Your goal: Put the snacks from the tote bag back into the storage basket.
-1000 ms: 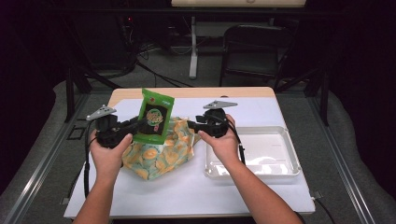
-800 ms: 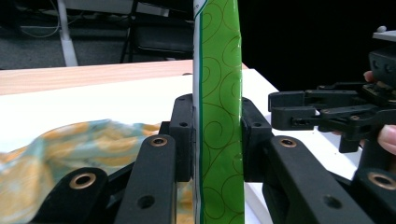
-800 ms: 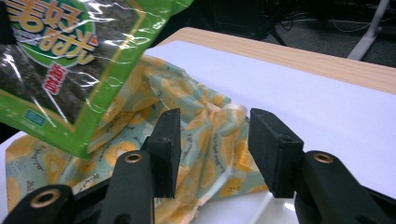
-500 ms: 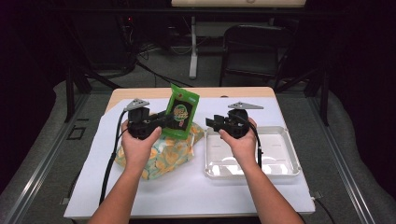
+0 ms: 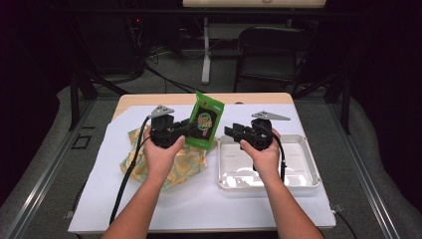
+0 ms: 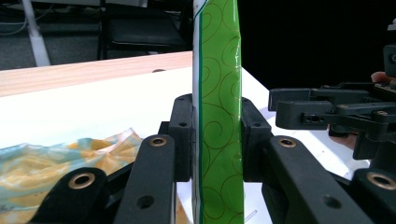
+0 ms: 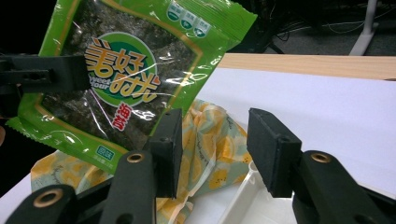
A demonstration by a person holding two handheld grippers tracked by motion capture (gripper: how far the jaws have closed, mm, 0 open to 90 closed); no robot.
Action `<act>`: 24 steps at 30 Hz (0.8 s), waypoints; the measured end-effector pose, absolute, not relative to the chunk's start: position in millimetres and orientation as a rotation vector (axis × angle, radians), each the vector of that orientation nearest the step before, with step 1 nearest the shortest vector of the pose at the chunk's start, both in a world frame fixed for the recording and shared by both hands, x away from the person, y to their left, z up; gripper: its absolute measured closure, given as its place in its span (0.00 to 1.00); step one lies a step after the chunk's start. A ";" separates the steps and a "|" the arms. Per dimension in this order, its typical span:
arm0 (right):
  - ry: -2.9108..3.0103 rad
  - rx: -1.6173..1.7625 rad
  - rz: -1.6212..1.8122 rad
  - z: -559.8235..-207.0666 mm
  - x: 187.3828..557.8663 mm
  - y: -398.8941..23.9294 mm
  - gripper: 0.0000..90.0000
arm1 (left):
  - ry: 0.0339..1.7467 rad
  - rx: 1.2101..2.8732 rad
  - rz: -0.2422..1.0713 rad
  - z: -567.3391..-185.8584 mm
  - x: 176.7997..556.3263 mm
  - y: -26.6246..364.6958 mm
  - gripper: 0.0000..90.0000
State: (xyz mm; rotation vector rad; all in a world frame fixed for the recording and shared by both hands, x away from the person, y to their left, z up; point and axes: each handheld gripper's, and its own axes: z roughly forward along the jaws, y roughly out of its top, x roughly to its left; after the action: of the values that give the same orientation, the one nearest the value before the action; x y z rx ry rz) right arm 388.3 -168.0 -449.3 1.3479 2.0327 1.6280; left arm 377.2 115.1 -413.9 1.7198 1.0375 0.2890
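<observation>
- Two grippers above the table (image 5: 149, 209).
- Left gripper (image 5: 188, 130): jaws pinch the green snack packet (image 5: 205, 121), held upright above the yellow patterned bag (image 5: 181, 167).
- Right gripper (image 5: 233, 133): jaws spread, empty, over the white tray (image 5: 303, 174).

Left tool (image 5: 191, 130) clamped, right tool (image 5: 230, 132) agape, both level, tips facing inward.

Dim room with black surroundings, grey carpeted floor (image 5: 59, 149), wooden-edged table (image 5: 249, 98) under a white cover, dark chair (image 5: 268, 55) behind it, white desk leg (image 5: 205, 50) and tangled cables (image 5: 149, 55) beyond, black metal frame struts (image 5: 82, 84) at the sides.
</observation>
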 end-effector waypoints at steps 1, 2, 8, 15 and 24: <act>2.033 1.348 1.628 -449.3 388.3 -168.0 0.62 | 1.038 1.718 0.287 -414.5 377.3 114.1 0.80; 2.026 1.355 1.630 -449.7 388.0 -168.5 0.62 | 1.040 1.717 0.281 -415.4 377.2 112.1 0.80; 2.040 1.404 1.637 -456.9 390.2 -173.0 0.63 | 1.007 1.741 0.283 -420.5 373.8 103.2 0.80; 2.080 1.428 1.705 -461.9 391.9 -168.6 0.62 | 0.984 1.758 0.273 -426.1 369.9 93.6 0.80; 2.106 1.481 1.789 -469.6 397.2 -168.5 0.61 | 0.974 1.744 0.242 -429.4 371.2 87.6 0.80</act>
State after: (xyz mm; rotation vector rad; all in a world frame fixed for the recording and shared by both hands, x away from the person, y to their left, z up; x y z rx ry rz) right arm 397.2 -168.5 -469.6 1.4812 2.1057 1.7893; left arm 371.2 87.6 -429.4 1.7444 0.9745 0.2419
